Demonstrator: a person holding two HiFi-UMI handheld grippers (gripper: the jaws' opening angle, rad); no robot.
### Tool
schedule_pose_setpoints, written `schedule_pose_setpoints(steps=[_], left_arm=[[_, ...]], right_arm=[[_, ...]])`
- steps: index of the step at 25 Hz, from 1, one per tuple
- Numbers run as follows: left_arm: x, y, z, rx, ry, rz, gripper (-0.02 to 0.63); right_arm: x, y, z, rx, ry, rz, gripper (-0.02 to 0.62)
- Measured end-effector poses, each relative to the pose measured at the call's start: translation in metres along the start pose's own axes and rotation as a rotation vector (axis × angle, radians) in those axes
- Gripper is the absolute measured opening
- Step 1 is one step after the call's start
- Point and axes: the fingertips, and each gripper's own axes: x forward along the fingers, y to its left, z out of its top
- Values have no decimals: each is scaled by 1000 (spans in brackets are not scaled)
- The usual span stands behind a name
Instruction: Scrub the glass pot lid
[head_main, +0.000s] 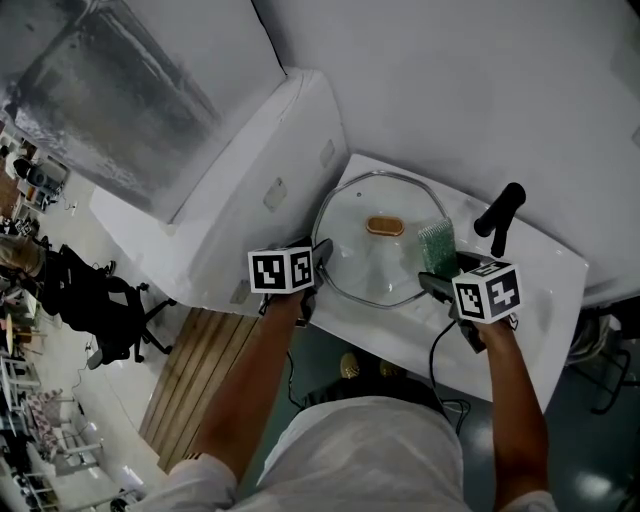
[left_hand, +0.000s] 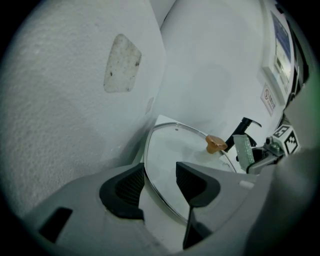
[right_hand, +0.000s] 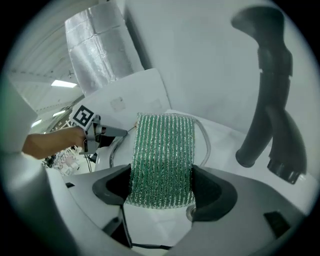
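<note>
Glass pot lid (head_main: 372, 262), round, clear and metal-rimmed with a tan wooden knob (head_main: 385, 226) at its centre, lies in the white sink basin (head_main: 545, 290) beside a black curved tap (head_main: 500, 218), which stands off the lid's right side. The left gripper (head_main: 318, 258) is at the lid's left edge. In the left gripper view its dark ribbed pads (left_hand: 131, 187) are drawn in to a narrow gap (left_hand: 160, 182) over the lid (left_hand: 167, 155), whose rim runs aslant between them and touches the left-hand pad. The knob (left_hand: 216, 144) shows further along the glass. The right gripper (head_main: 432, 276) is clamped on a green, ribbed, glittery scrub pad (head_main: 437, 247), held upright over the right part of the lid near its rim and apart from the knob; contact with the glass cannot be told. In the right gripper view the scrub pad (right_hand: 162, 155) fills the whole space between the jaws (right_hand: 161, 189), both of which press its sides. A stretch of lid rim (right_hand: 206, 145) curves out behind it, and the tap (right_hand: 267, 90) rises to the right. A white foam-like panel (head_main: 240, 190) stands just left of the sink.
</note>
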Motion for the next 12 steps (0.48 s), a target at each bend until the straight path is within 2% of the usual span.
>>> schedule_pose_setpoints(steps=[6,12], left_arm=[[0,1,0,-1,-1,0,212],[-1,0,0,-2,-3,2,212]], right_arm=[[-8,39,4,-271,68,-85,348],[6,82,0,-469,140,-100,348]])
